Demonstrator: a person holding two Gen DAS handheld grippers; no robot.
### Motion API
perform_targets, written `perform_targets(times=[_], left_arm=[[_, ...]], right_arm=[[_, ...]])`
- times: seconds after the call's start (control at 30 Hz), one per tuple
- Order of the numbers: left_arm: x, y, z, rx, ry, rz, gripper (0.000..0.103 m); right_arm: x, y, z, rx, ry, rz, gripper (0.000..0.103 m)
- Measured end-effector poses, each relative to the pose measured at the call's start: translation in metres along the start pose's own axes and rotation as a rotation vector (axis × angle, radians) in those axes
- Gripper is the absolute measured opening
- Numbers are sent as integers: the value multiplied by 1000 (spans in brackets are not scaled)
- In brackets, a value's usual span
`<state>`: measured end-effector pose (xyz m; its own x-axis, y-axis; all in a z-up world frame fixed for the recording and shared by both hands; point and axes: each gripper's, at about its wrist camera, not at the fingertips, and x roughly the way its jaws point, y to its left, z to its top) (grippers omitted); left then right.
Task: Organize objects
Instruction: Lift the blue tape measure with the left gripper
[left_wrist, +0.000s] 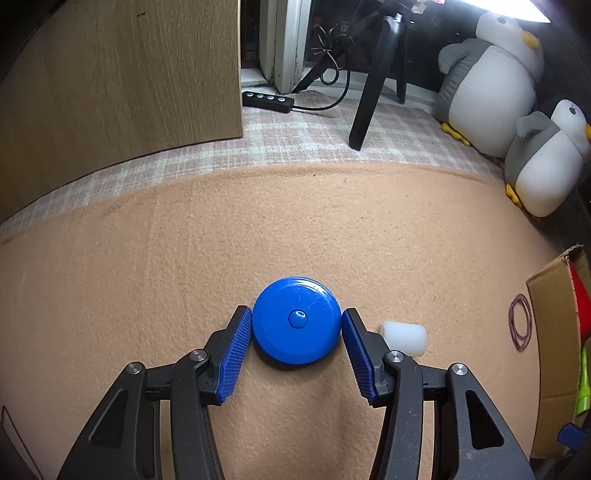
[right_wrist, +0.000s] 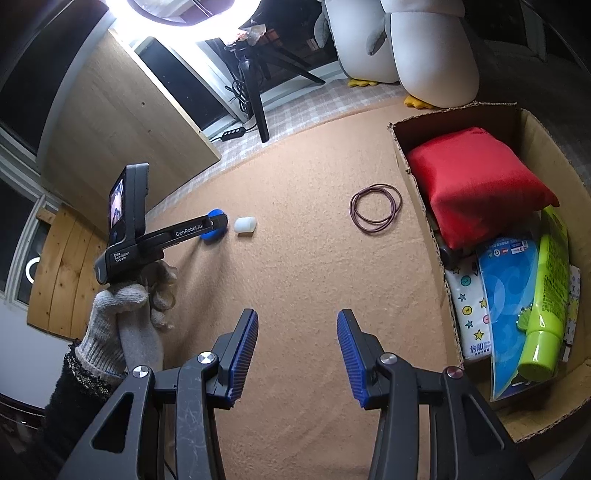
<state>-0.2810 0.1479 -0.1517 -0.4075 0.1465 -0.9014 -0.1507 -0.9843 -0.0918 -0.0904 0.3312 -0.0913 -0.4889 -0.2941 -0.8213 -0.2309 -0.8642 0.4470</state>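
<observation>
While the left gripper (left_wrist: 297, 325) points steeply down at the tan felt mat (left_wrist: 147, 277), its two blue ribbed pads flank a round blue tape measure (left_wrist: 296, 325) that lies flat on the mat. The left pad's tip touches the disc's rim or is just short of it; the right pad's tip stands just beside the rim with a thin gap, so the jaws bracket the disc and I cannot tell that they pinch it. Just to the right of the right finger lies a small white cap (left_wrist: 404, 338) on its side, close to the tape measure but not touching it. Farther right, a loop of purple rubber bands (left_wrist: 520, 322) rests on the mat, near the wall of a cardboard box (left_wrist: 550, 332) at the right edge.

From the right wrist view, the right gripper (right_wrist: 297, 349) hangs over bare mat, spread apart with nothing between its pads. To its left, a gloved hand (right_wrist: 125, 314) holds the other tool. The box sits to the right, open at the top, holding a red pouch (right_wrist: 476, 184), a green bottle (right_wrist: 546, 291), a blue packet (right_wrist: 509, 295) and a star-printed tissue pack (right_wrist: 467, 306).

At the far side, a wooden cabinet (left_wrist: 122, 74), a black tripod (left_wrist: 373, 92) and two plush penguins (left_wrist: 491, 85) stand beyond the mat.
</observation>
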Motion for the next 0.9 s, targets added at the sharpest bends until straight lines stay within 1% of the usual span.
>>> perform_targets(times=[0.03,0.13,0.3,0.47,0.73,0.9], left_arm=[[0,0,-1,4,1,-9,54],[-2,-2,-3,17,-10,-3,54],[3,-1,-2,18,-4,-3,54],[5,-6,-4,63,-18,27,54],[2,1,-8,46,-20,15,54],[-13,10,-26,31,-28,3,54]], right_arm=[[0,0,-1,1,1,1,41],[1,-2,-1,5,5,1,41],[1,-4,-1,10,10,2,41],[1,-7,-2,18,11,3,41],[0,-5,0,10,5,10,41],[-3,-1,0,-15,1,4,41]])
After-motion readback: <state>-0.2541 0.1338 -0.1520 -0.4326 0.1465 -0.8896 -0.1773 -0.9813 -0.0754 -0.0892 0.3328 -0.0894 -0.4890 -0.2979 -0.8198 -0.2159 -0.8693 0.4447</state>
